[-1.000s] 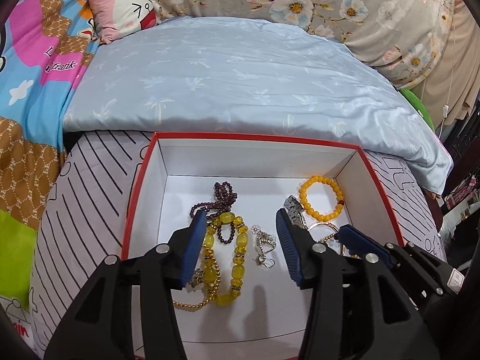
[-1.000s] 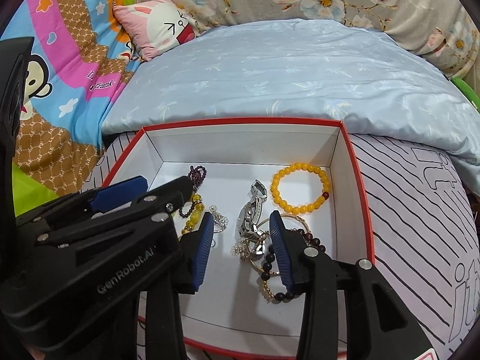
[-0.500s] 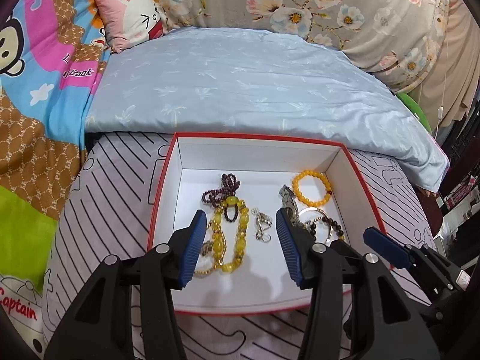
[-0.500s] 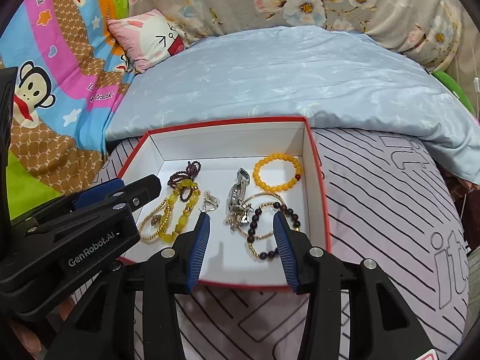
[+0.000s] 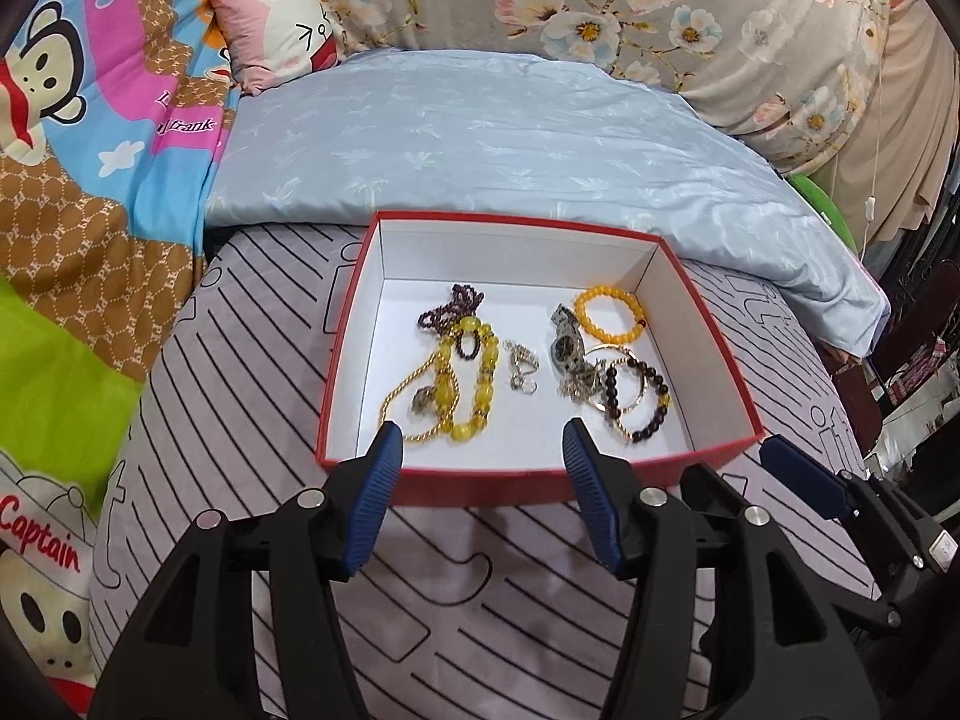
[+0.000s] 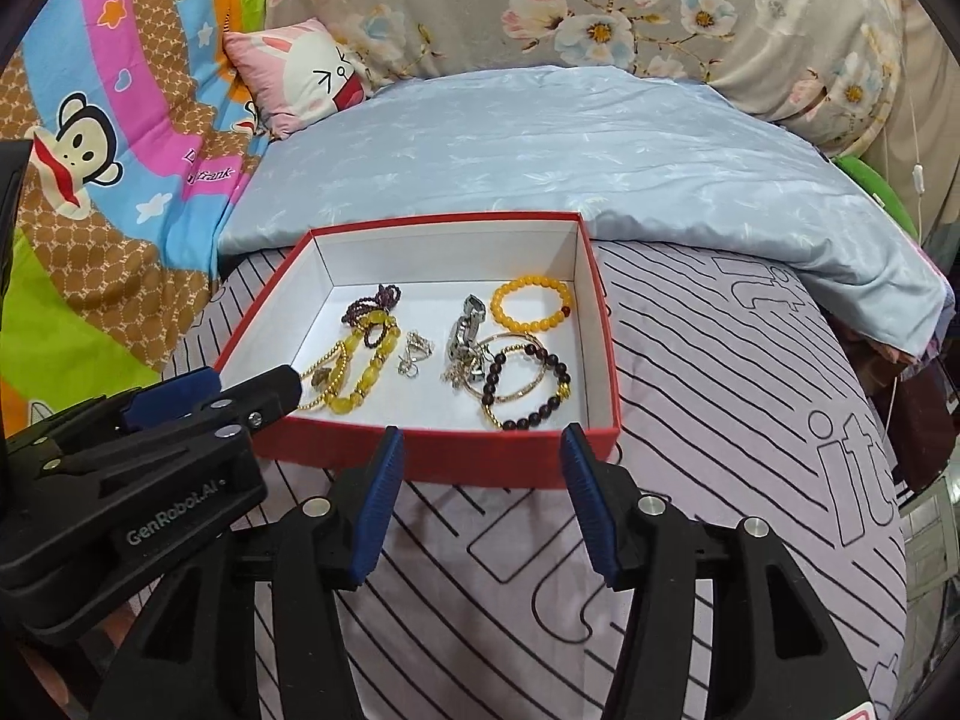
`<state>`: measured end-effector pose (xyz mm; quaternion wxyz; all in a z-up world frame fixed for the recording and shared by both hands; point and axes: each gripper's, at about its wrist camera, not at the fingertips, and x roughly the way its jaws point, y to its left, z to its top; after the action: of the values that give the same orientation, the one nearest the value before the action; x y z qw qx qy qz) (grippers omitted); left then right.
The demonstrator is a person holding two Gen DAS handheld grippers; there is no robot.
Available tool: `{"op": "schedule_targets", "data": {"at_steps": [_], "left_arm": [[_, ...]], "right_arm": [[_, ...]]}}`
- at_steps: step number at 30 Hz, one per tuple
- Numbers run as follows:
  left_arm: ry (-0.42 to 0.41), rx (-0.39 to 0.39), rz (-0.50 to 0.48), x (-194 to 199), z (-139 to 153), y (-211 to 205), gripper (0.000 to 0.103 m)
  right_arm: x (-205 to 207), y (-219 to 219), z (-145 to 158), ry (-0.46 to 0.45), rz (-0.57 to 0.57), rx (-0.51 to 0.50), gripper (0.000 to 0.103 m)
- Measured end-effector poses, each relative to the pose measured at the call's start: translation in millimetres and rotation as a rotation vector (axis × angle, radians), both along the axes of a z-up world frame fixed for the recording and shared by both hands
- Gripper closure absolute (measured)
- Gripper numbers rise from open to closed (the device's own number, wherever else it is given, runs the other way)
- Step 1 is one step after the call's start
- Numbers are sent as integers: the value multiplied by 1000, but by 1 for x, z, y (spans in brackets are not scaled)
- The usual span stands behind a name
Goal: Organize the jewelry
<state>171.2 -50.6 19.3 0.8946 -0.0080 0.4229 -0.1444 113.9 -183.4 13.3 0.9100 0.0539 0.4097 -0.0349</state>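
A red box [image 5: 480, 483] with a white inside sits on the striped bedsheet; it also shows in the right wrist view [image 6: 480, 465]. Inside lie a yellow bead necklace [image 5: 462, 384], a dark purple bead string [image 5: 450, 306], a small silver piece [image 5: 521, 363], a silver watch [image 5: 567, 342], an orange bead bracelet [image 5: 609, 315] and a dark bead bracelet with gold bangles [image 5: 636, 396]. My left gripper [image 5: 483, 450] is open and empty, just before the box's near wall. My right gripper [image 6: 480, 450] is open and empty, beside it at the same wall.
A light blue quilt [image 5: 510, 144] lies folded behind the box. A pink rabbit pillow [image 5: 276, 30] and a cartoon monkey blanket [image 5: 78, 138] are at the left. Floral bedding [image 5: 660, 18] rises at the back. The bed's edge drops off at the right.
Both grippers have pulled back and up out of the box, from over the jewelry to in front of its near wall. Both stayed open and empty.
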Motion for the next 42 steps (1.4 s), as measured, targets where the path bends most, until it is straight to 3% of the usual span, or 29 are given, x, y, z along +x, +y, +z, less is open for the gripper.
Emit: {"op": "schedule_targets", "data": {"at_steps": [3, 8, 12, 17, 42], "left_arm": [[-3, 12, 19, -12, -1, 8, 33], [-2, 23, 35, -26, -3, 18, 26], [-14, 45, 48, -36, -3, 25, 13], [-11, 55, 61, -45, -4, 32, 11], [-19, 77, 66, -67, -2, 40, 10]], "right_arm": [[-10, 0, -2, 2, -9, -4, 41], [-25, -1, -5, 4, -25, -15, 33], [-35, 0, -5, 6, -42, -44, 23], [-46, 1, -6, 0, -57, -74, 17], [-65, 2, 6, -12, -55, -43, 17]]}}
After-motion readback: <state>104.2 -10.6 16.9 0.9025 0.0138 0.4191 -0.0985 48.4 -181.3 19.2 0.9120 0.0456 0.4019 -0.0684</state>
